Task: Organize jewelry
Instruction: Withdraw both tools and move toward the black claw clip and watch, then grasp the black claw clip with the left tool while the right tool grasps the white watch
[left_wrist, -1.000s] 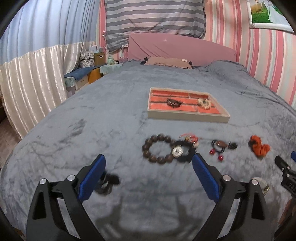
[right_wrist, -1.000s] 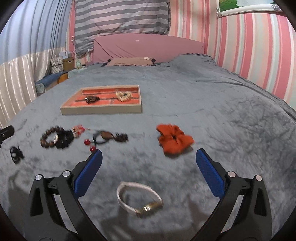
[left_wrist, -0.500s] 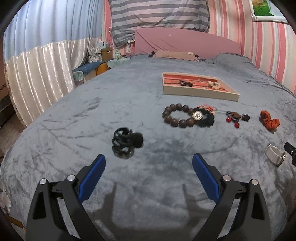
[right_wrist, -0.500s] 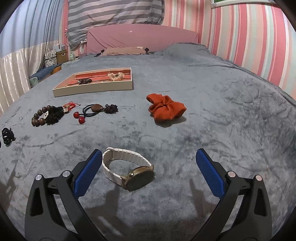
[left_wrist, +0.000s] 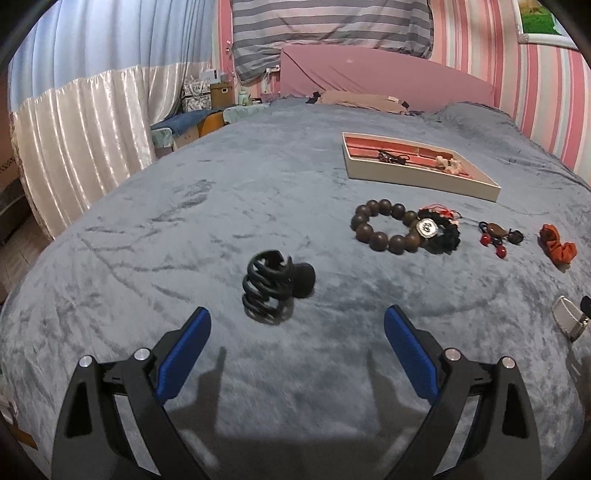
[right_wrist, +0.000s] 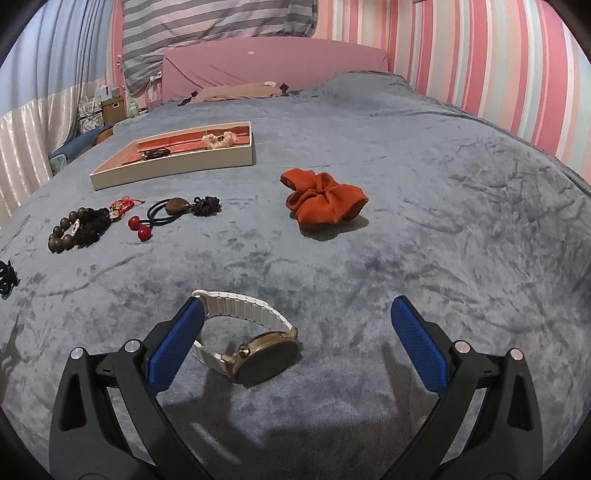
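My left gripper (left_wrist: 297, 325) is open, just short of a black claw hair clip (left_wrist: 275, 286) on the grey bedspread. My right gripper (right_wrist: 297, 317) is open around a white-strapped gold watch (right_wrist: 255, 345), whose strap lies against the left finger (right_wrist: 177, 341). A wooden bead bracelet (left_wrist: 388, 226), a black scrunchie with a silver charm (left_wrist: 437, 232), a cherry hair tie (left_wrist: 496, 236) and an orange scrunchie (right_wrist: 325, 201) lie loose. The cream jewelry tray (left_wrist: 417, 177) with red lining holds a dark item and a pale scrunchie.
The bed's left edge drops off beside white curtains (left_wrist: 81, 140). A pink headboard (left_wrist: 384, 79) and striped bedding are at the far end. The watch also shows at the right edge of the left wrist view (left_wrist: 569, 319).
Both grippers have pulled back and lowered toward the bed. The left one has swung over to the hair clip; the right one has closed in around the watch. Both stay open.
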